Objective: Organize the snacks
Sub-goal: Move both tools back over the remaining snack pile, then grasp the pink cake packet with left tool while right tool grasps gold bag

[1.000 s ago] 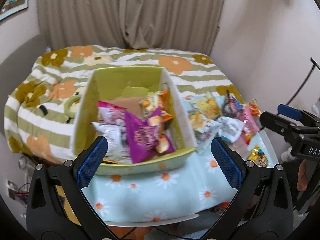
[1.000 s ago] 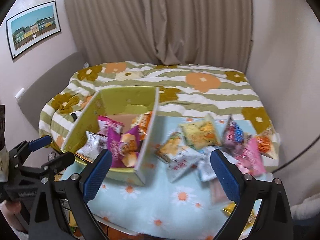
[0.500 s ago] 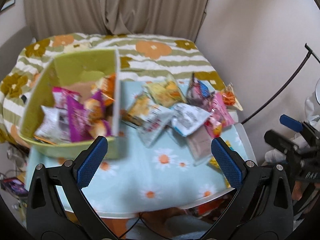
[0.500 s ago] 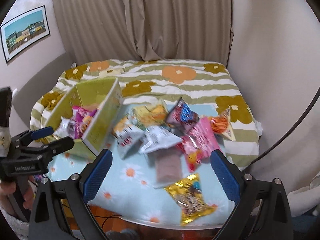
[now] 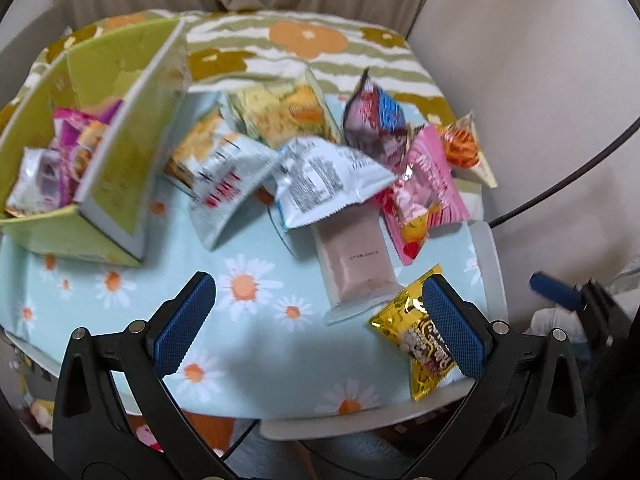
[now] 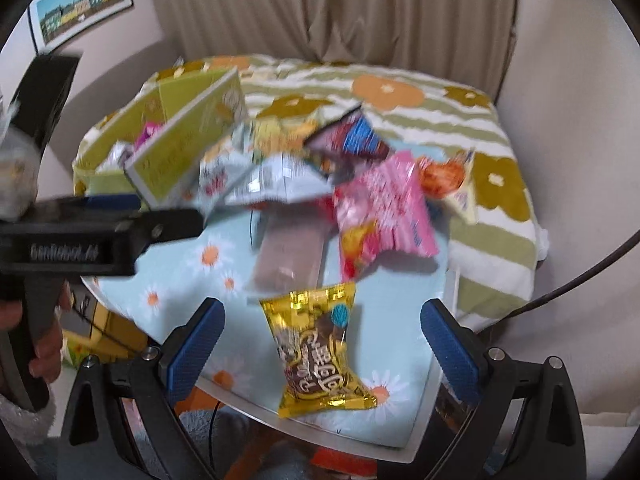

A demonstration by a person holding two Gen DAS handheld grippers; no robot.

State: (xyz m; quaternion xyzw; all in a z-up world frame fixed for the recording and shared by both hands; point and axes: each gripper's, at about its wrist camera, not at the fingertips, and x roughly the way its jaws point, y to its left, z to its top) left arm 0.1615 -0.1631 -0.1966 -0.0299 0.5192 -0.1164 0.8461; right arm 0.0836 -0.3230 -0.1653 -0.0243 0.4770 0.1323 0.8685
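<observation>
The gold snack packet [image 6: 320, 350] is lying between my right gripper's [image 6: 322, 346] spread, empty fingers; my left gripper [image 5: 320, 324] is hovering agape too, that packet touching its right finger. Beyond are lying a brown bar [image 5: 354, 260], loose packets, then the green box [image 5: 108, 184] left.

We are seeing motion blur smearing the print on the gold packet [image 6: 320, 344] at six o'clock, while the left hand-held gripper [image 6: 100, 236] is covering the green box [image 6: 180, 148] at nine o'clock.
</observation>
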